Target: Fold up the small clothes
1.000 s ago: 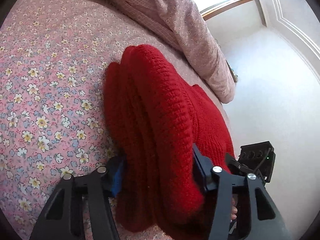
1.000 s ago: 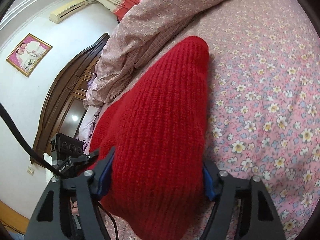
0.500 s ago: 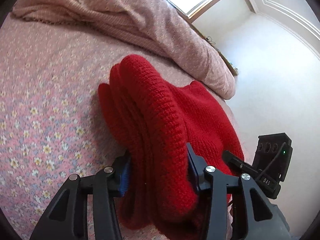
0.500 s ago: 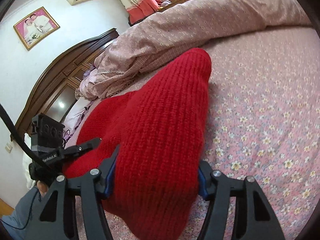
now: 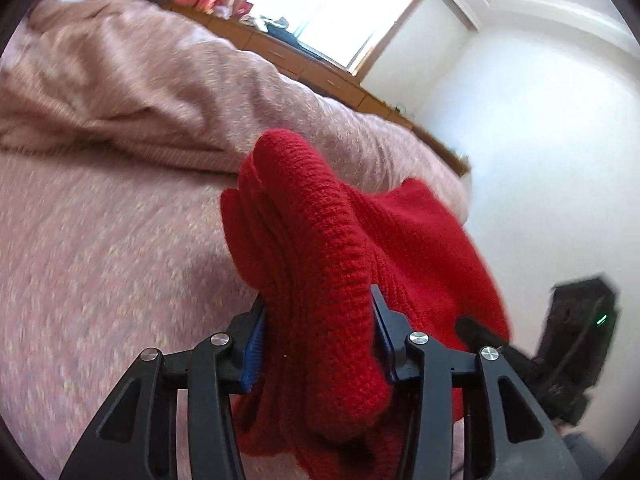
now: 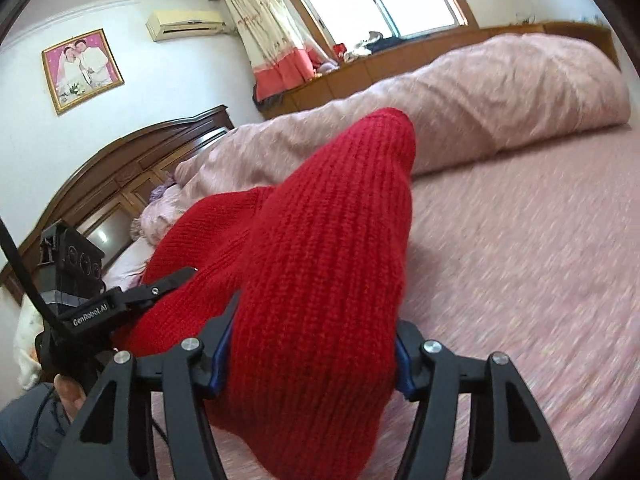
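Observation:
A thick red knitted garment (image 5: 320, 264) is folded into several layers and held up off the pink floral bed sheet (image 5: 100, 280). My left gripper (image 5: 318, 332) is shut on one end of it, the bundle filling the space between its blue pads. My right gripper (image 6: 310, 344) is shut on the other end of the same red garment (image 6: 328, 240). Each gripper shows in the other's view: the right one (image 5: 520, 356) at the lower right, the left one (image 6: 120, 300) at the lower left.
A rolled pink quilt (image 6: 480, 108) lies along the far side of the bed. A dark wooden headboard (image 6: 112, 176) is at the left. A wooden ledge (image 6: 400, 64) runs under the window. A white wall (image 5: 540, 160) stands to the right.
Both grippers have lifted and tilted upward with the red garment, so the window and quilt now fill more of each view. Both grips stay closed on the garment.

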Action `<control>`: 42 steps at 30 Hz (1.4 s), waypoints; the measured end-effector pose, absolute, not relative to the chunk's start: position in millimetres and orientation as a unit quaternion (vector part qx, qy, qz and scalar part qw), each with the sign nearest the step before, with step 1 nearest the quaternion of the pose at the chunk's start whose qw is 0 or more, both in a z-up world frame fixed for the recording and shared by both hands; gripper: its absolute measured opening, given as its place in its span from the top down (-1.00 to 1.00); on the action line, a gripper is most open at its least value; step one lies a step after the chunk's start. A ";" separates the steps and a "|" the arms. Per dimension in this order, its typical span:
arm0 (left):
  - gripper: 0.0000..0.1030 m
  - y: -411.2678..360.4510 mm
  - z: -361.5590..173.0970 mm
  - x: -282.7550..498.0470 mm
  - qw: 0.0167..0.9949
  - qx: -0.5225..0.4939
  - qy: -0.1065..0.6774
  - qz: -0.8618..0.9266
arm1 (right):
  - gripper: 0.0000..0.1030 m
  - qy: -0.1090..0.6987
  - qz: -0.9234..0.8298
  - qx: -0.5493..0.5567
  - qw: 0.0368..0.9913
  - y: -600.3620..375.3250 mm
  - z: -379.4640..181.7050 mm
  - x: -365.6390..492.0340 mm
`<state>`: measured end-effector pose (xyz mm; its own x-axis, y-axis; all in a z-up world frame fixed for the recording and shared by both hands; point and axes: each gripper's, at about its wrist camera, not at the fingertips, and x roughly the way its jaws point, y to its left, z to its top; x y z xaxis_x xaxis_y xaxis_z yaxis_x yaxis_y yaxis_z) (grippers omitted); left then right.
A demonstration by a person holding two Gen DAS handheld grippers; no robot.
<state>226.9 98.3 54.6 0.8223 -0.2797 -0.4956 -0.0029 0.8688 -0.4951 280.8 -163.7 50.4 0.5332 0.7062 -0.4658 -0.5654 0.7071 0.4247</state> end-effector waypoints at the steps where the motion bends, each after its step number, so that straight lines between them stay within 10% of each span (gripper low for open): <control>1: 0.26 94.5 52.2 236.3 0.925 -0.233 0.293 -0.074 | -0.25 0.315 0.359 0.098 0.873 -164.8 50.6 287.7; 10: 0.52 80.3 12.1 271.8 0.924 -0.177 0.336 -0.047 | -0.26 0.353 0.304 0.088 0.881 -171.2 18.8 320.5; 35: 0.46 76.3 3.6 267.9 0.921 -0.169 0.348 -0.043 | -0.44 0.391 0.286 0.104 0.869 -176.5 -2.6 333.2; 42: 0.24 73.9 6.8 267.8 0.924 -0.156 0.347 -0.032 | -0.88 0.384 0.259 0.101 0.881 -179.9 -2.9 333.8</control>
